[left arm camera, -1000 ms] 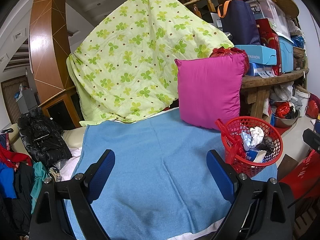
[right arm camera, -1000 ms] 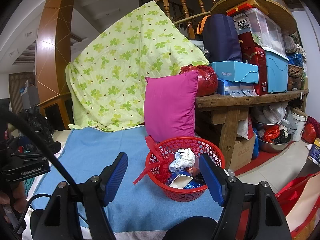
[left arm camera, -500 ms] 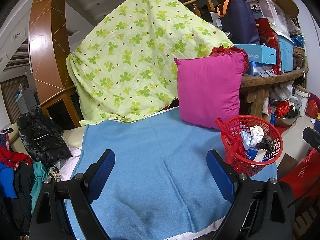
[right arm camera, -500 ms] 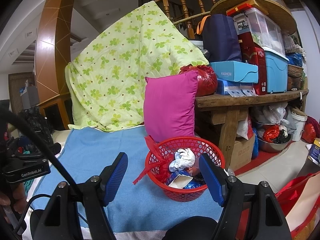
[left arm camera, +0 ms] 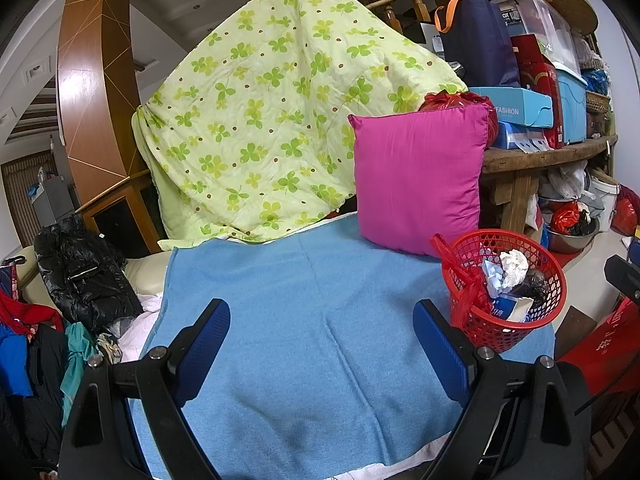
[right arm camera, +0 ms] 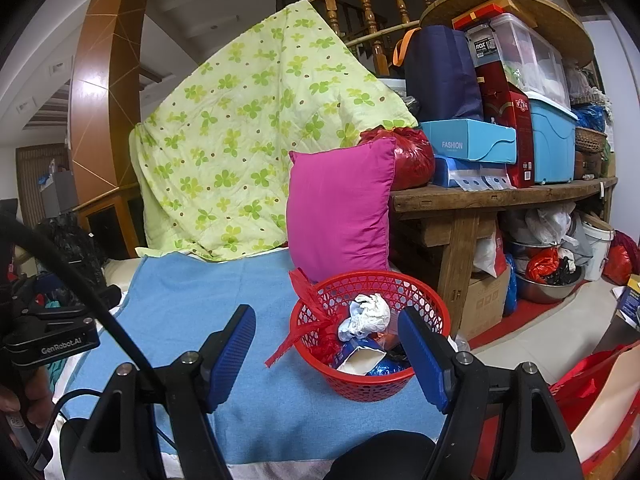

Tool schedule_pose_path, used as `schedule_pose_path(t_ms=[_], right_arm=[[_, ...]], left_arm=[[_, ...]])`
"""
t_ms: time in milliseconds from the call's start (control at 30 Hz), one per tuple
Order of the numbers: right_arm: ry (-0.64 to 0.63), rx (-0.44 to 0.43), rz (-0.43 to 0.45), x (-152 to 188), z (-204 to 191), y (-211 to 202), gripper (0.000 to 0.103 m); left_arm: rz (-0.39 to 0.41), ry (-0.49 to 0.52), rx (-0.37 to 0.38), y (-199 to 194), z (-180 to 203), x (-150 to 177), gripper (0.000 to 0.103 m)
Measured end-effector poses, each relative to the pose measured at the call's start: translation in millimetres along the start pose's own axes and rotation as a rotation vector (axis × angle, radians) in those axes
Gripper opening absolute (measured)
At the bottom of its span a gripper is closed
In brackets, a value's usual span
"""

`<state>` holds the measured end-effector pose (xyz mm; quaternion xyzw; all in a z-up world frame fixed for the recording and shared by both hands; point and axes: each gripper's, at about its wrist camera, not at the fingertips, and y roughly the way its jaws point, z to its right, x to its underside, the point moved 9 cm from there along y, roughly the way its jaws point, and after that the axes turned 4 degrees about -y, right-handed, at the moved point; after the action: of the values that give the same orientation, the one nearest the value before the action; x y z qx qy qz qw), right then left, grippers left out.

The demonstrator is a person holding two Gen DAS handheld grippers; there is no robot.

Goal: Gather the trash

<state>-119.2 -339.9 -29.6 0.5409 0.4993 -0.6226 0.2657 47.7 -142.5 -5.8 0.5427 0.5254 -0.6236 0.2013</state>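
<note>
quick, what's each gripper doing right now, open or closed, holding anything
Left gripper: open, empty, over the blue blanket.
Right gripper: open, empty, in front of the red basket.

Open run: the blue blanket [left arm camera: 296, 320] is flat and bare from the near edge back to the green quilt [left arm camera: 272, 128], room for either gripper to sweep across. Back is walled off by that quilt and the pink pillow [left arm camera: 418, 176], which stands upright just behind the red basket [right arm camera: 370, 380]. Basket sits at the blanket's right edge, top open, reachable from above; crumpled white paper [right arm camera: 364, 316] rises to about rim height. Right of it the wooden bench [right arm camera: 500, 198] and its leg block sideways travel. Left side hemmed by a black jacket [left arm camera: 86, 276] and piled clothes.
</note>
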Motion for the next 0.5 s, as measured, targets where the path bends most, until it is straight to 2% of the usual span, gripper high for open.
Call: schedule_pose_path(t_ms=[500], right_arm=[[0.01, 0.007, -0.005, -2.2, 5.2, 0.9, 0.077]], left_arm=[[-0.001, 0.006, 0.003, 0.2, 1.2, 1.8, 0.093]])
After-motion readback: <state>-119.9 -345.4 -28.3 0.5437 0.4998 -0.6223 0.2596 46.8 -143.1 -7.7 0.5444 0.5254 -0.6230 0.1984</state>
